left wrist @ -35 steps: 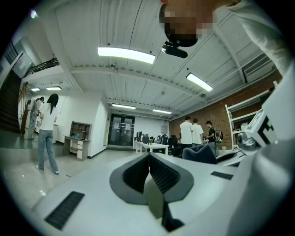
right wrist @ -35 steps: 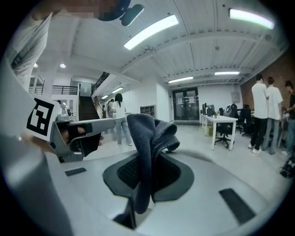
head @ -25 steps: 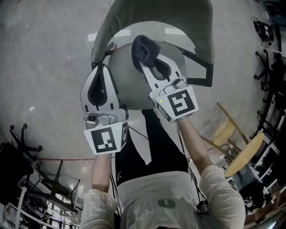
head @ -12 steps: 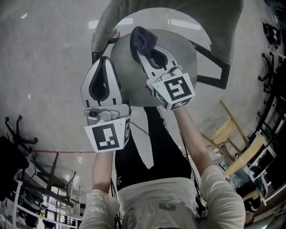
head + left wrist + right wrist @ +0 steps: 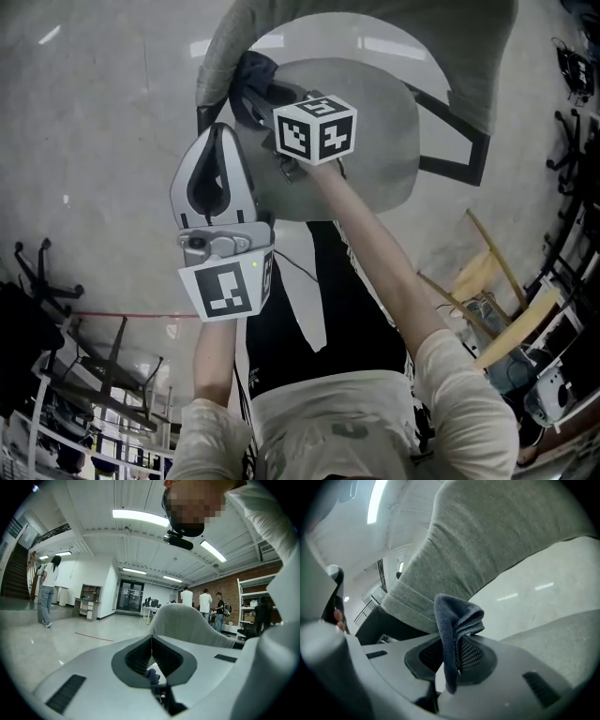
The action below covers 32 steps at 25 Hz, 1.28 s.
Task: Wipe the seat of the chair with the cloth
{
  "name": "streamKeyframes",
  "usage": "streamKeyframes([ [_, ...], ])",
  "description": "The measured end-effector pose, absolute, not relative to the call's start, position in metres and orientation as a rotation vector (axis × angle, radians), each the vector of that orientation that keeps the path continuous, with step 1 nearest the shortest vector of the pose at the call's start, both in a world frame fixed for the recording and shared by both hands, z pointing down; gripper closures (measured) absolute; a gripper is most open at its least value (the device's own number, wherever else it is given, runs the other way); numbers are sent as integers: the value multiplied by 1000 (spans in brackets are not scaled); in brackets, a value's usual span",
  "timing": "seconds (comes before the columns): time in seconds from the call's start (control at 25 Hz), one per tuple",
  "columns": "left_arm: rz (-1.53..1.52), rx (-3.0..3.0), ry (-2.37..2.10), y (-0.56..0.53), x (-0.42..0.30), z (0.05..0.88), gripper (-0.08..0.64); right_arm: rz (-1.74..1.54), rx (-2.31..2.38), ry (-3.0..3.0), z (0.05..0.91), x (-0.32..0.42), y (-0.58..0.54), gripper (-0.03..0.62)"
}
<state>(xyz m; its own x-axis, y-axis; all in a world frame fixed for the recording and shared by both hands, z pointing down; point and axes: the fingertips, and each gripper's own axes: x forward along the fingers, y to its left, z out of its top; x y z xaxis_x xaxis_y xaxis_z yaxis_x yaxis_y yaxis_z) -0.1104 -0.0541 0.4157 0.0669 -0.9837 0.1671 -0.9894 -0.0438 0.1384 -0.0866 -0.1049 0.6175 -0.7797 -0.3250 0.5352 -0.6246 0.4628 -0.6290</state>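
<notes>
Dark blue soft cloth, pinched in my right gripper's fingers, is at the round grey padded chair seat's far-left edge, left gripper clenched empty; mid-wipe, I reckon, so next press down and sweep across.

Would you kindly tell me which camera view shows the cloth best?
The right gripper view: the cloth sits mid-frame, pinched between the jaws. The head view shows only a dark bunch behind the marker cube; the left gripper view shows nothing clear.

Chair backrest cropped by top edge
</notes>
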Motion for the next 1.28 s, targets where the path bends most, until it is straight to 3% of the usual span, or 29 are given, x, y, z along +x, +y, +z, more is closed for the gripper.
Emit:
streamKeyframes([
  [0.36, 47, 2129, -2050, -48, -108, 420, 545, 1309, 745, -2180, 674, -90, -103, 543],
  [0.6, 38, 2117, -2033, -53, -103, 421, 545, 1186, 728, -2121, 686, -76, -106, 543],
  [1.28, 63, 2115, -1997, -62, -85, 426, 545, 1083, 851, -2060, 686, 37, -127, 541],
])
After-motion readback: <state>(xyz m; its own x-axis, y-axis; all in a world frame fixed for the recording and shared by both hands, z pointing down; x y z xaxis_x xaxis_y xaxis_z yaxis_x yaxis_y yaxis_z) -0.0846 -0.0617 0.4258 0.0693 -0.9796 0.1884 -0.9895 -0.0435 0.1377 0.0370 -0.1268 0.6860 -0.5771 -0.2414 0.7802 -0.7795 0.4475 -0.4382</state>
